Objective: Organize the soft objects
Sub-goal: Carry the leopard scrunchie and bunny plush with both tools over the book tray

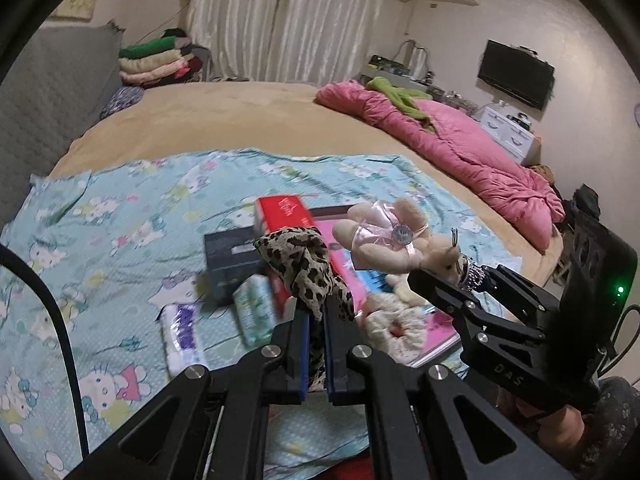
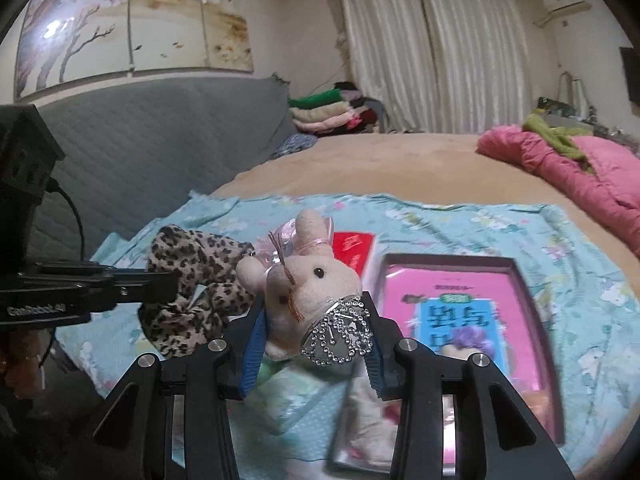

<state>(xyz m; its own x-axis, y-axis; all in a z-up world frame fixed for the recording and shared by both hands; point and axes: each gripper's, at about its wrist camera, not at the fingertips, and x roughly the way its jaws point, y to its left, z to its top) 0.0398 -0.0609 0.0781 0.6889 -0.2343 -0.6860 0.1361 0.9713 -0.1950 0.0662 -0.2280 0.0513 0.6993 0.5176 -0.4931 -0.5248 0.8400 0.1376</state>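
While the plush bunny (image 2: 308, 292) hangs above the blue patterned sheet (image 1: 120, 208), pinched at the head in the partly open right gripper (image 2: 312, 344), the left gripper (image 1: 318, 320) is clamped tight on a leopard-print scrunchie (image 1: 304, 264) (just beside it). Best to carry both level, clear of the pink book (image 2: 460, 312).

Two close wrist views angled down, sharing the sheet (image 1: 120, 208).
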